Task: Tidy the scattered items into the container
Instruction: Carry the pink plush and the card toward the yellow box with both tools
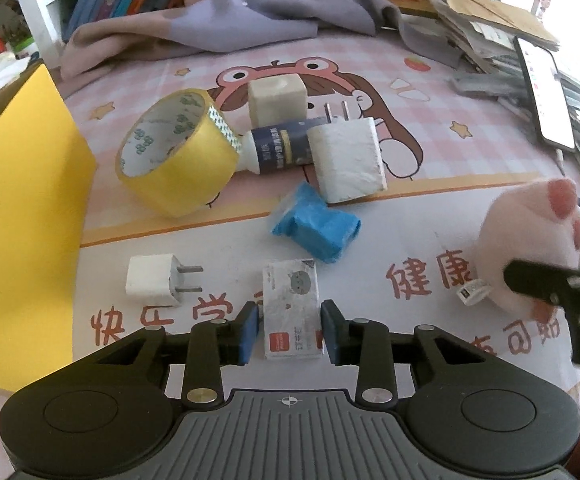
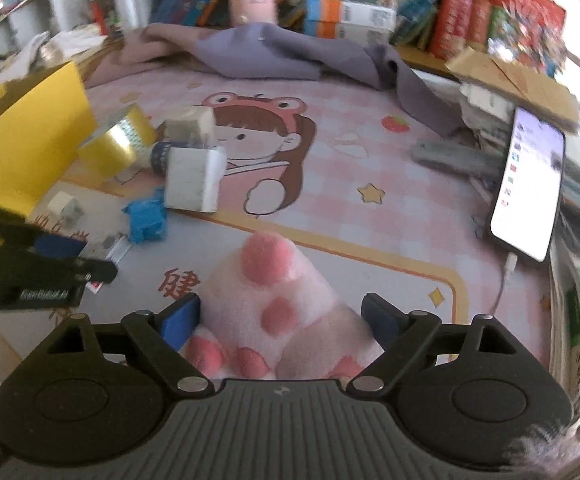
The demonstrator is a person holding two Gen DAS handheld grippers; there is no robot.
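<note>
Down front, left gripper [image 1: 290, 330] clamped on small white card packet [image 1: 292, 309], flat on mat [image 1: 429, 208]; yellow container [image 1: 22, 216] walling left edge. Right gripper [image 2: 280, 320] spread around pink plush paw [image 2: 278, 304], pads not pressing.

A flat white rectangular card packet [image 1: 292, 308] lies on the mat beside a yellow tape roll [image 1: 176, 152]. The open yellow box [image 1: 18, 216] stands left. A pink-and-white plush paw [image 2: 278, 312] lies right.
</note>
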